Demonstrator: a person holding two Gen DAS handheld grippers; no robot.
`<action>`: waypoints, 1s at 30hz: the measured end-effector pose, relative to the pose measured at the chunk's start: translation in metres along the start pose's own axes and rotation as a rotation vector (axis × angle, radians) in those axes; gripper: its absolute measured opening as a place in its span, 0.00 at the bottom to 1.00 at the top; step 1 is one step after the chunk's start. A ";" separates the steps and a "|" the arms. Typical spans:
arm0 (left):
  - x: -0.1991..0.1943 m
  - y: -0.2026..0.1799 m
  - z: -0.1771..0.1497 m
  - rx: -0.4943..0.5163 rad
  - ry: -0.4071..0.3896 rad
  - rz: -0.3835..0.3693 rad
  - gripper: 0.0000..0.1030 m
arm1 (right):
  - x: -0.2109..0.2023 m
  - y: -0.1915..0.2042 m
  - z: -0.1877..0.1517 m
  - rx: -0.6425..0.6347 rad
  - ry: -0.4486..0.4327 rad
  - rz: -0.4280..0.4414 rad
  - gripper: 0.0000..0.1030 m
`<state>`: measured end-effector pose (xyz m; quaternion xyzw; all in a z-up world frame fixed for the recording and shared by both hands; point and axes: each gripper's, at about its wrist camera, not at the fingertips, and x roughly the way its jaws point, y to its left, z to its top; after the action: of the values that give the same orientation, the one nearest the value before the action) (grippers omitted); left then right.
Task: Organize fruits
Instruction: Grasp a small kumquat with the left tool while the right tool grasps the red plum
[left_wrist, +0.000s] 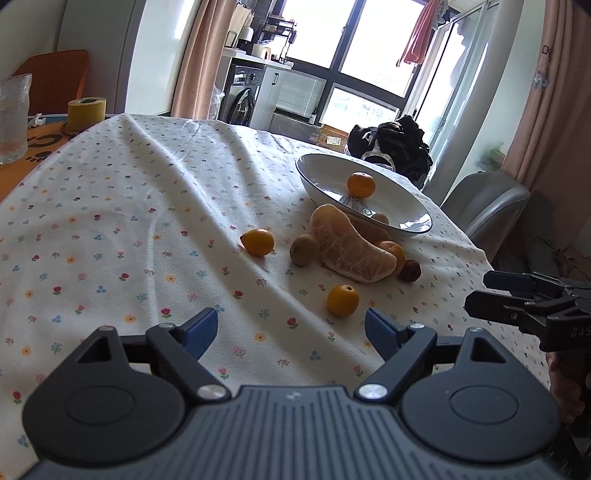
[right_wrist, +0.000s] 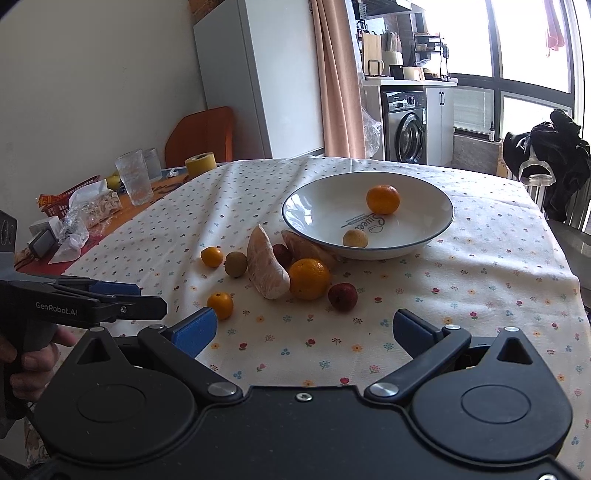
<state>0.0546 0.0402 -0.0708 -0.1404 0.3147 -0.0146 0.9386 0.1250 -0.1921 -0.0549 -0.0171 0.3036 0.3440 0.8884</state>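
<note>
The white bowl (right_wrist: 436, 225) with a dark rim stands on the flowered tablecloth (right_wrist: 480, 280), and I use it as the landmark. Inside it lie a mandarin (right_wrist: 383, 199) and a small pale round fruit (right_wrist: 355, 238), apart from each other.

Just in front of the bowl is a heap of fruit. A peeled pomelo segment (right_wrist: 266, 267) lies there, and a second peeled segment (right_wrist: 306, 247) reaches under the bowl's rim. An orange (right_wrist: 309, 278) touches the first segment. A dark red fruit (right_wrist: 342, 296) lies just beside the orange, on the side away from the segment. A greenish-brown round fruit (right_wrist: 235, 264) and a small orange fruit (right_wrist: 212, 256) lie further from the bowl, on the other side of the heap. Another small orange fruit (right_wrist: 220, 305) lies alone, nearest to the grippers.

The right gripper (right_wrist: 304, 330) hovers over the cloth before the heap, its jaws spread wide with nothing between them. The left gripper (left_wrist: 291, 326) is also wide open and grips nothing.
</note>
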 end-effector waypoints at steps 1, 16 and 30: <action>0.001 -0.002 0.001 0.003 0.001 0.000 0.83 | 0.001 -0.001 0.000 0.002 -0.001 -0.001 0.99; 0.027 -0.016 0.003 0.019 0.028 -0.020 0.62 | 0.024 -0.016 -0.003 0.023 0.029 -0.015 0.67; 0.046 -0.032 0.011 0.052 0.033 -0.042 0.43 | 0.048 -0.028 0.000 0.028 0.045 -0.011 0.59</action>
<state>0.1001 0.0071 -0.0802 -0.1223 0.3265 -0.0447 0.9362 0.1706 -0.1844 -0.0863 -0.0142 0.3281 0.3346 0.8833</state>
